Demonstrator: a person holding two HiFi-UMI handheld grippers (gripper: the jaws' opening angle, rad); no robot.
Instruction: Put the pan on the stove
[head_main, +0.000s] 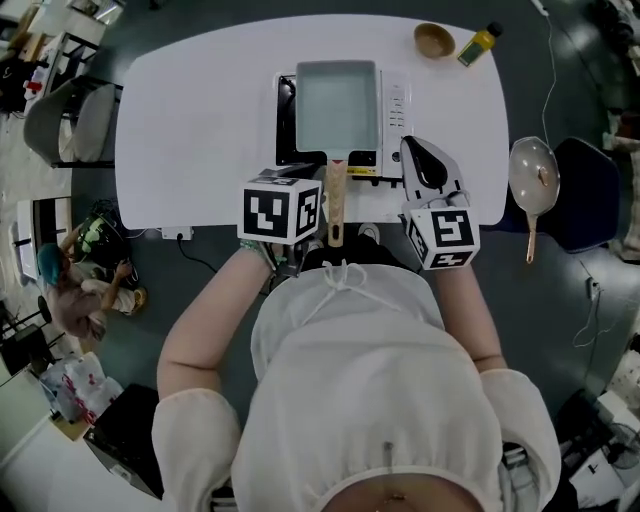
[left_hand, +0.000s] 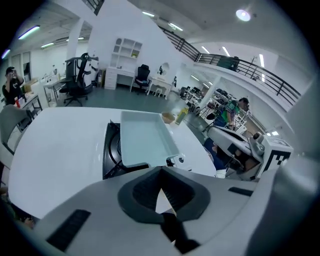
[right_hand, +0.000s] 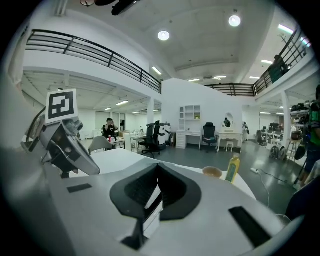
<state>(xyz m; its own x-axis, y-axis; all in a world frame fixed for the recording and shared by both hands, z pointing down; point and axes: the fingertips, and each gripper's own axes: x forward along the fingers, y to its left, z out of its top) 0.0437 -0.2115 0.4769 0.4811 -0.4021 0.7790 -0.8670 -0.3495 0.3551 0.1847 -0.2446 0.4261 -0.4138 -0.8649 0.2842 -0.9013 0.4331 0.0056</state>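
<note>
On the left, the left gripper (left_hand: 161, 197) has its jaws drawn together on nothing I can see. It sits just beside the wooden handle (head_main: 335, 205), which runs straight back toward the person from the rectangular pan (head_main: 338, 100), already resting on the portable stove (head_main: 392, 105) on the white table (head_main: 190, 120). With the handle just to its right, I'd judge the left gripper the nearer one. Further right, the right gripper (right_hand: 155, 195) is likewise closed and empty beside the stove, while a wooden bowl (head_main: 434, 40), a yellow bottle (head_main: 479, 44) and a round pan (head_main: 533, 180) off the table's edge stand well clear.
</note>
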